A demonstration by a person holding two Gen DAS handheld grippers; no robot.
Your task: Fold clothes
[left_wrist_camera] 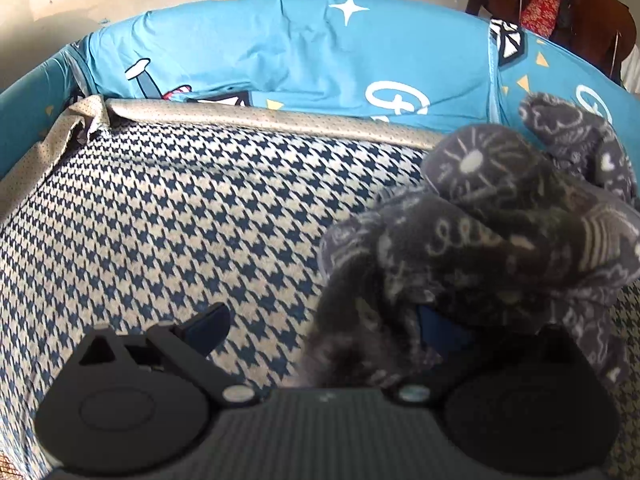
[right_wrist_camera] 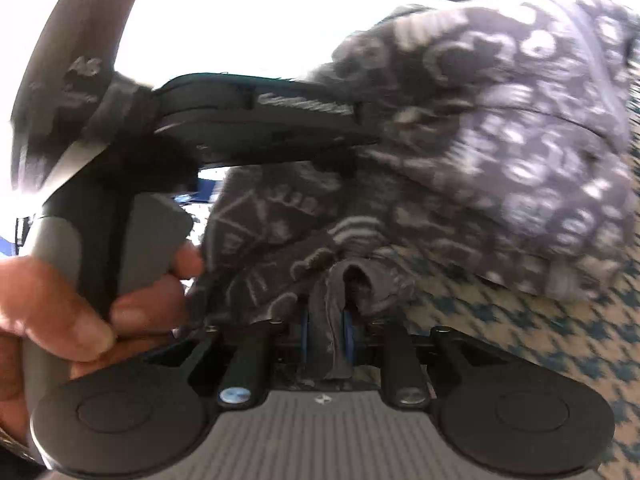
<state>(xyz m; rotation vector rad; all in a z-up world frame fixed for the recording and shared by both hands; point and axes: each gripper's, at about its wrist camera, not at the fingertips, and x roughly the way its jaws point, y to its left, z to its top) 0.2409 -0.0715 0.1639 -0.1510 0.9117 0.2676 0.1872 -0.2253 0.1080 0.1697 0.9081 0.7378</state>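
Note:
A dark grey fleece garment (left_wrist_camera: 492,236) with white doodle prints is bunched up over the houndstooth cover (left_wrist_camera: 180,208). In the left wrist view my left gripper (left_wrist_camera: 320,320) stands open. Its left finger (left_wrist_camera: 208,324) is bare, and the garment drapes over its right finger. In the right wrist view my right gripper (right_wrist_camera: 328,332) is shut on a fold of the garment (right_wrist_camera: 500,132), pinched between its blue pads (right_wrist_camera: 306,336). The left gripper's body (right_wrist_camera: 260,120) reaches into the cloth from the left, held by a person's hand (right_wrist_camera: 72,312).
A blue cartoon-printed sheet (left_wrist_camera: 320,52) rises behind the cover, with a beige dotted trim (left_wrist_camera: 260,116) between them. A dark wooden chair (left_wrist_camera: 592,20) with a red cloth on it stands at the far right. The cover's left half lies flat.

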